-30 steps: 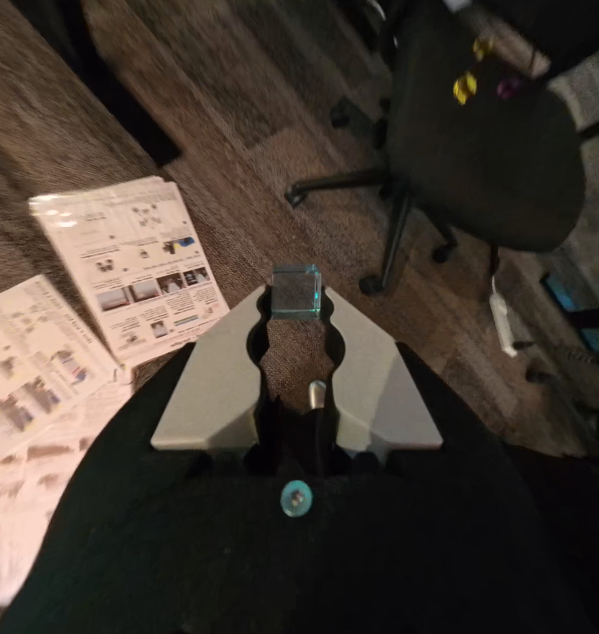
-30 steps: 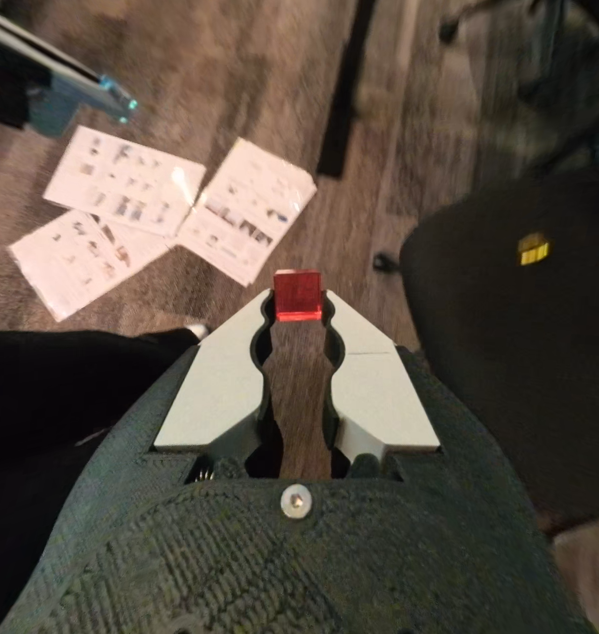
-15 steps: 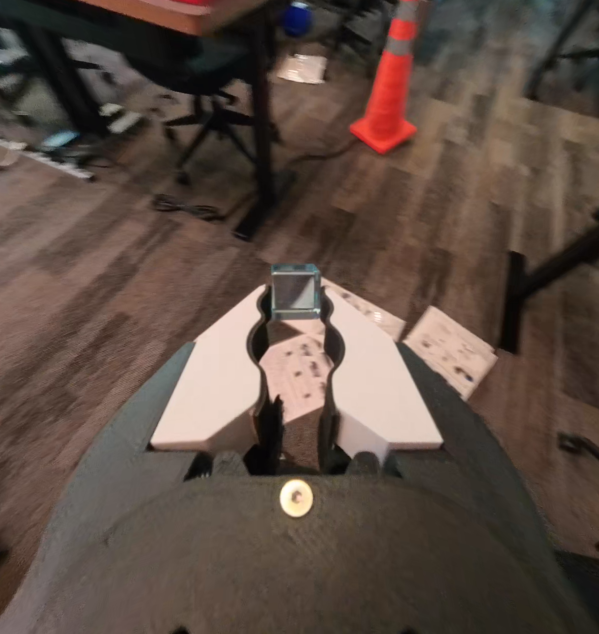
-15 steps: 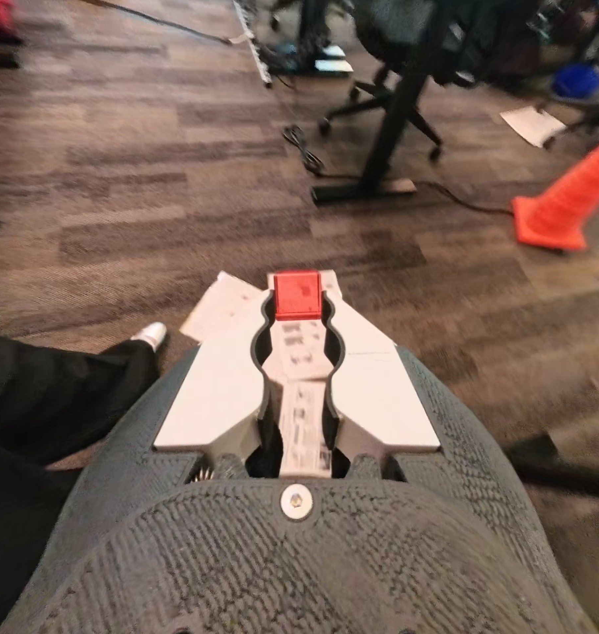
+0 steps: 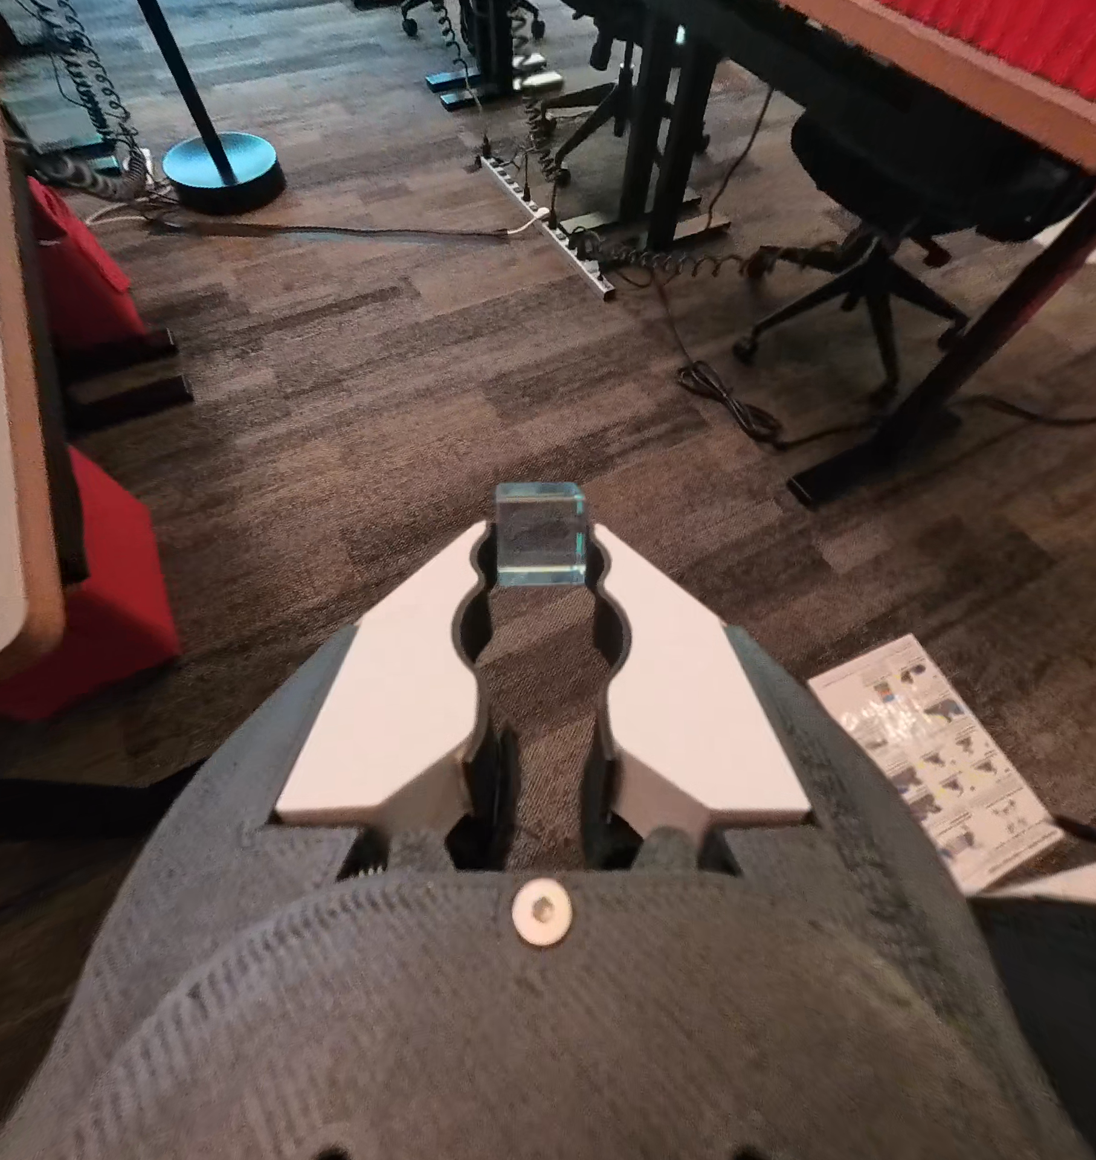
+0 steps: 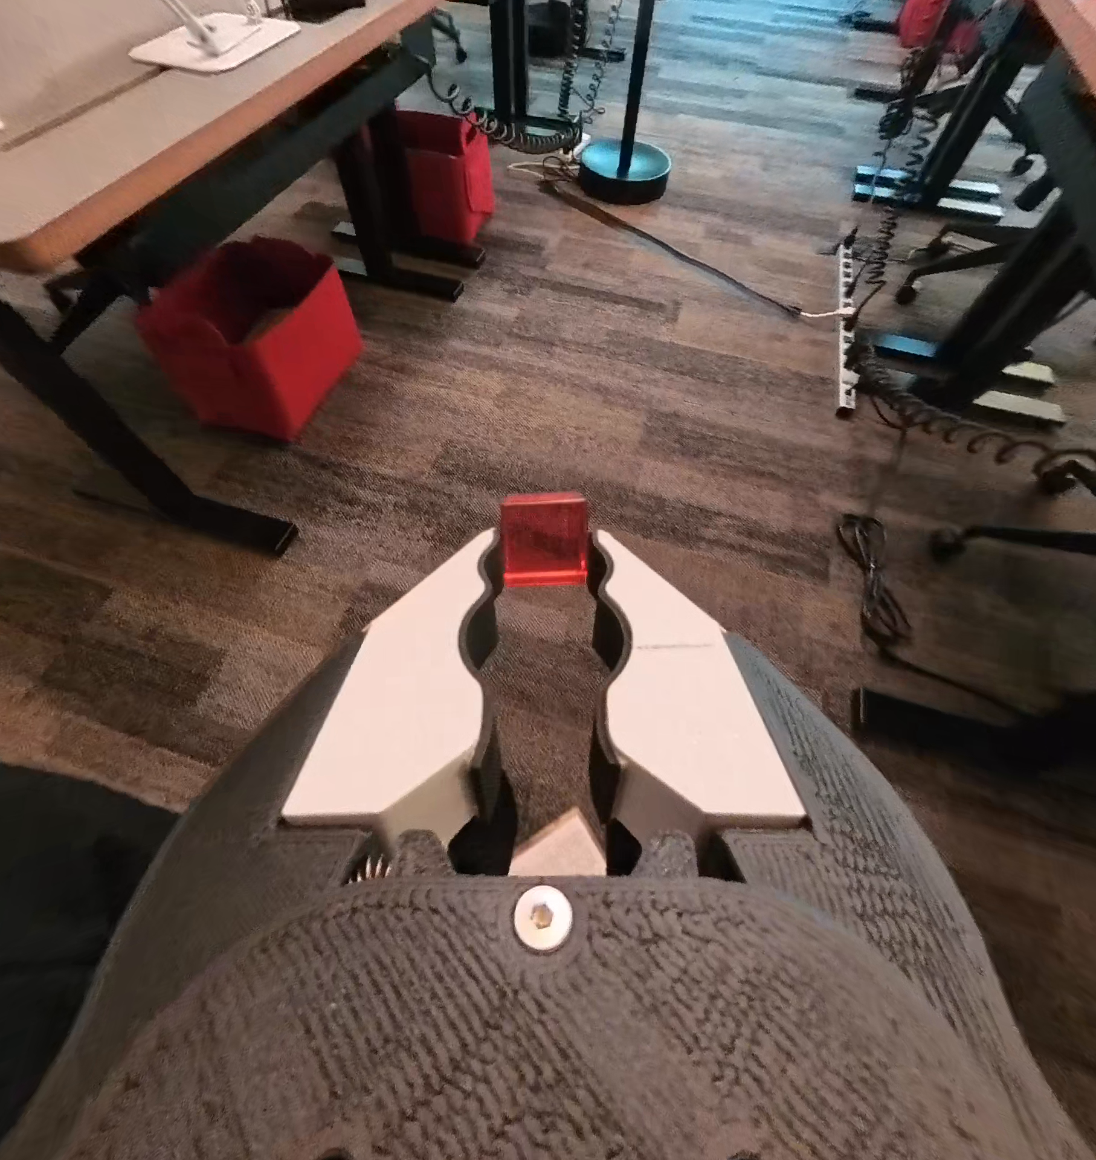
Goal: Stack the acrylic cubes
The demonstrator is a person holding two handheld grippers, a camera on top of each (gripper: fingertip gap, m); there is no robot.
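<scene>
Left gripper (image 5: 539, 552) fingers pinched clear bluish cube (image 5: 538, 540), held above carpet (image 5: 344, 402). Right gripper (image 6: 542, 555) fingers clamped red cube (image 6: 542, 543). Printed sheet (image 5: 928, 753) right of left gripper, cut off, text too blurry to read.

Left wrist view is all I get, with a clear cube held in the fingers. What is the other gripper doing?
Observer: The right gripper holds a red see-through cube between its fingers, above the carpet.
Operator: Anything on the floor near it?
Observer: An open red bin stands beside a black desk leg.
Operator: What is on top of that desk?
Observer: A flat white stand base sits on the desktop.
</scene>
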